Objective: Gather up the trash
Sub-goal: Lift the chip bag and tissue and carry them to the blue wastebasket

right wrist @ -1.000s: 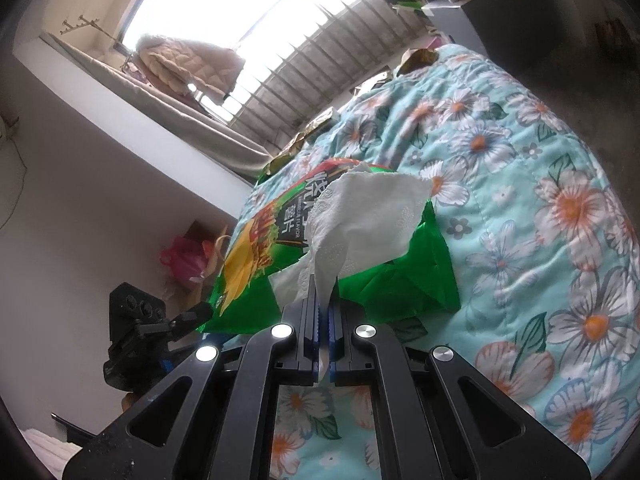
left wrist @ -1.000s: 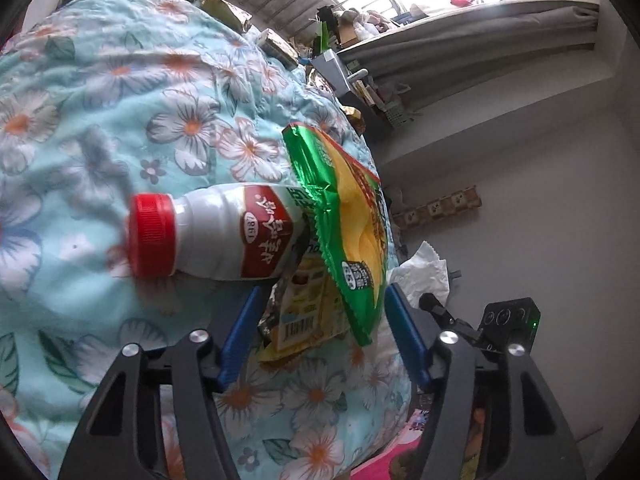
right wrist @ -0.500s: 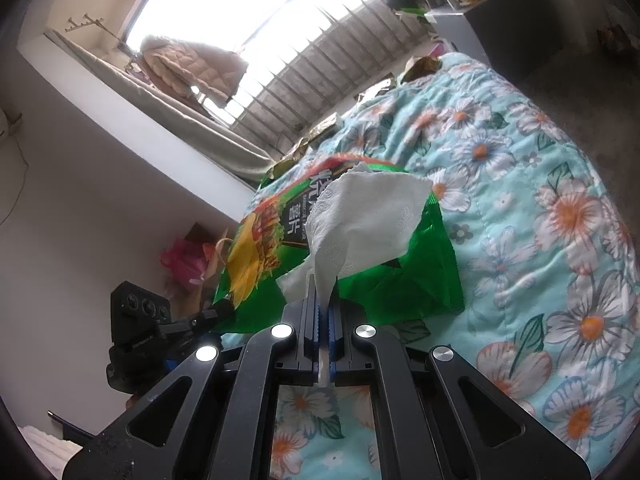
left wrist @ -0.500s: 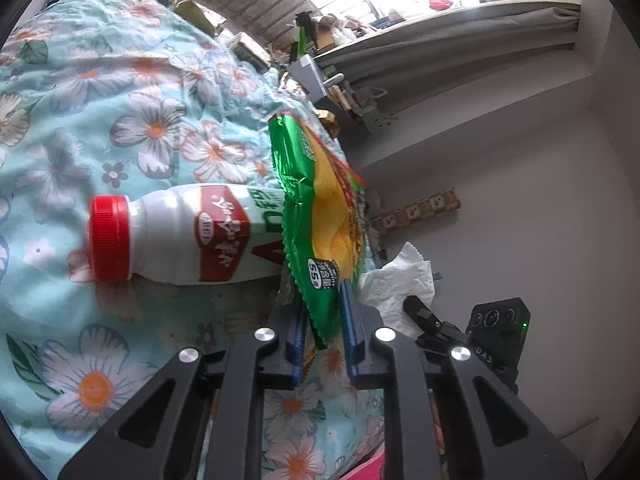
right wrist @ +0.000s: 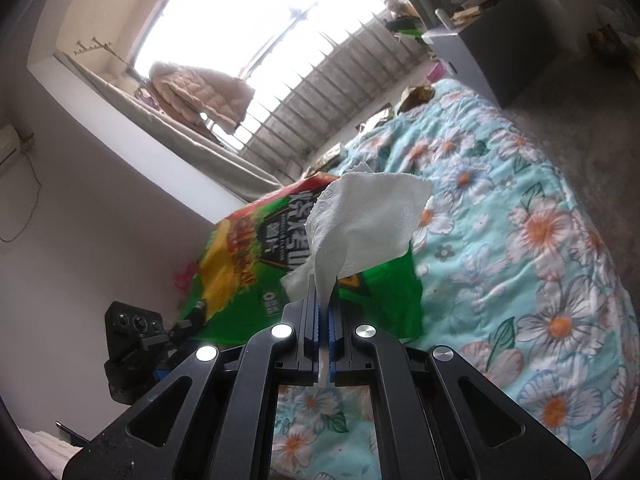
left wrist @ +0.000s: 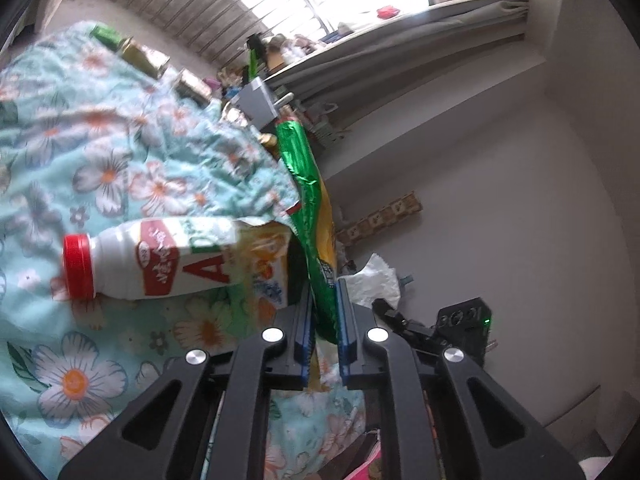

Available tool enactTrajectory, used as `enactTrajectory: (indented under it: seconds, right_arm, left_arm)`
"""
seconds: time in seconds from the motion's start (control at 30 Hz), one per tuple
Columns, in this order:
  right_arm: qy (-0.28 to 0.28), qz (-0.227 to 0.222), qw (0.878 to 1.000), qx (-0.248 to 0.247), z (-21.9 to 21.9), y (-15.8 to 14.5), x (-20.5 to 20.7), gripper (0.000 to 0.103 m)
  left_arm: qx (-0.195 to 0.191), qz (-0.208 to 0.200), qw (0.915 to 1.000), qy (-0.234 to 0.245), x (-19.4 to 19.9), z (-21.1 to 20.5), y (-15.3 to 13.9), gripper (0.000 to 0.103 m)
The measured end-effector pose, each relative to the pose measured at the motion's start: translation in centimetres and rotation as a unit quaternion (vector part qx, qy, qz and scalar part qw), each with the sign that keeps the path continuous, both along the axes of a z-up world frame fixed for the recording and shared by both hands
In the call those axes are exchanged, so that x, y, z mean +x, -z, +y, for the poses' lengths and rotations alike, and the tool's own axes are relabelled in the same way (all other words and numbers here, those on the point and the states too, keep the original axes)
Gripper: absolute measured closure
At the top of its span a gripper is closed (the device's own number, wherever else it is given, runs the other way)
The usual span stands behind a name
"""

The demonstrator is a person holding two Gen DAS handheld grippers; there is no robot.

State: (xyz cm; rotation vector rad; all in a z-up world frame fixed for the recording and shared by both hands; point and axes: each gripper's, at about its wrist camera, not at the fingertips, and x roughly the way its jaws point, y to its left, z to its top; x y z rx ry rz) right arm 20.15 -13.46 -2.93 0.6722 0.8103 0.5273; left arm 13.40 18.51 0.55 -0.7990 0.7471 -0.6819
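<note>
The left gripper (left wrist: 323, 312) is clenched on the lower edge of the green snack bag (left wrist: 310, 204); its jaws have just been closing, and the bag now sits pinched between the blue pads. From the gripper the bag runs up toward 12 o'clock, edge-on in the left wrist view, its top corner leaning slightly to 11 o'clock. At 9 o'clock from the gripper lies a white bottle (left wrist: 160, 262) with a red cap (left wrist: 78, 267) on the floral bedspread (left wrist: 100, 152), the cap pointing left, its base end touching a crumpled yellow wrapper (left wrist: 266, 264) just beside the bag. Toward 10 and 11 o'clock, far up the bed, several small wrappers (left wrist: 146, 58) lie near the window blinds.

The right gripper (right wrist: 323, 312) is grasping a white tissue (right wrist: 368, 220), jaws tight on its narrow lower end; the tissue fans out above toward 12 and 1 o'clock. Behind the tissue, from 9 to 1 o'clock, the same green snack bag (right wrist: 248, 264) shows its printed face, held off the bedspread (right wrist: 520, 240), which spreads out to the right at 3 o'clock. In the left wrist view the tissue (left wrist: 374, 280) shows at 2 o'clock from the left gripper, just beside the bag.
</note>
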Motion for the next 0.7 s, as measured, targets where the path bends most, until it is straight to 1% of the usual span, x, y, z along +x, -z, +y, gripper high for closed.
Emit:
enactTrajectory:
  seconds: [0.17, 0.27, 0.4, 0.7]
  right_arm:
    - [0.010, -0.009, 1.000, 0.015, -1.0, -0.3, -0.4, 0.101]
    - [0.014, -0.015, 1.000, 0.022, -1.6, -0.3, -0.5, 0.101]
    - [0.019, -0.020, 0.999, 0.028, -2.3, -0.4, -0.8, 0.101]
    - [0.045, -0.033, 0.998, 0.043, -4.8, -0.8, -2.4, 0.101]
  left_arm:
    - [-0.011, -0.032, 0.9994, -0.007, -0.6, 0.3, -2.0, 0.096]
    - [-0.014, -0.045, 0.9989, -0.009, -0.7, 0.3, -2.8, 0.097]
    - [-0.010, -0.059, 0.9982, -0.010, -0.9, 0.0, -3.8, 0.097]
    - [0.000, -0.075, 0.9972, -0.003, -0.7, -1.7, -5.3, 0.097]
